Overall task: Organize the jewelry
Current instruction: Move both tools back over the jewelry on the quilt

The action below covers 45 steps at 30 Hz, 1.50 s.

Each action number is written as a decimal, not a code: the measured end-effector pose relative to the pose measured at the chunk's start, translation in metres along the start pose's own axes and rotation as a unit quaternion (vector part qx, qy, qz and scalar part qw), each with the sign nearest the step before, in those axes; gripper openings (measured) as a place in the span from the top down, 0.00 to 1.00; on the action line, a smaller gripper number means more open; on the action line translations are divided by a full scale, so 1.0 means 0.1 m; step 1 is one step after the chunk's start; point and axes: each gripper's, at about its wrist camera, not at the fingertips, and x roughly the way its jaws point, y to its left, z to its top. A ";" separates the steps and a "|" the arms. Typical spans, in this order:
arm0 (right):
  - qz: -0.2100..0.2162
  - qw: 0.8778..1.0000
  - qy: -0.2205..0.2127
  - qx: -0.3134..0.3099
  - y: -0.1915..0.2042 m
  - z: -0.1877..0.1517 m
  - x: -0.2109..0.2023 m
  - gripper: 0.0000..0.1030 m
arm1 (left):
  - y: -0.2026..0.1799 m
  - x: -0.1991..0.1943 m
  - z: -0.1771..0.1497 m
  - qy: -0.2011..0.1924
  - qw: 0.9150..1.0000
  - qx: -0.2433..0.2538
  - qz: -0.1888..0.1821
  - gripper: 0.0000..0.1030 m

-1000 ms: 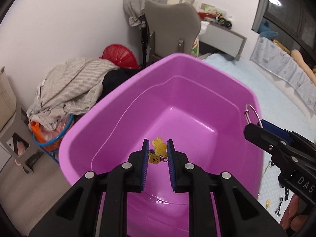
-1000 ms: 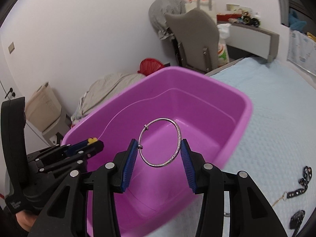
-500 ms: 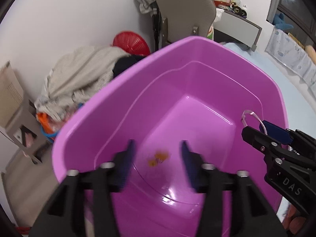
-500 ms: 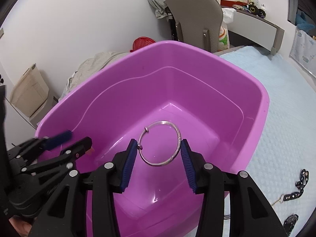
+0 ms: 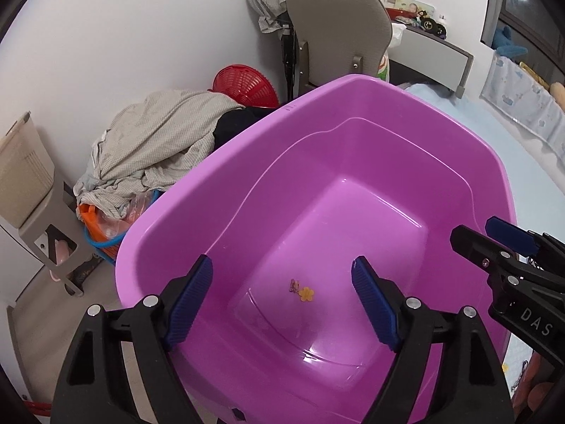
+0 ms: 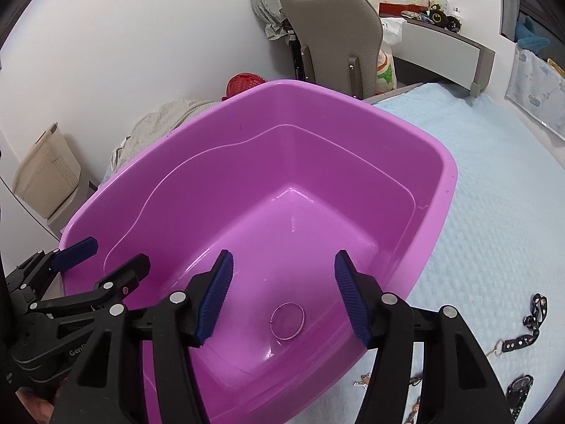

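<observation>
From the left wrist, the left gripper point(image 5: 282, 298) hangs over the near rim of the purple tub point(image 5: 353, 81), jaws wide after just opening, nothing between them. The yellow flower charm point(image 5: 305, 294) lies loose on the tub floor, well clear of every wall. The right gripper point(image 5: 494, 236) reaches in over the right rim.

From the right wrist, the right gripper point(image 6: 284, 295) has also just been opening; its jaws stand apart and empty. The silver bangle point(image 6: 287, 320) lies flat on the floor near the front wall. More jewelry point(image 6: 529, 321) rests on the blue bedcover point(image 6: 494, 176) right of the tub.
</observation>
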 end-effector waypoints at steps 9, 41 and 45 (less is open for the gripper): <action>-0.001 1.000 -0.005 0.002 0.00 -0.01 -0.07 0.44 | 0.00 -0.04 -0.02 0.000 1.000 -0.002 0.000 0.23; -0.080 0.982 -0.078 0.150 -0.89 -1.57 -1.72 0.42 | -0.67 -1.02 -0.72 -0.044 0.986 0.102 -0.123 0.23; -0.130 0.964 -0.074 0.219 -1.14 -2.23 -1.99 0.42 | -0.97 -1.09 -0.95 -0.039 0.975 0.147 -0.162 0.23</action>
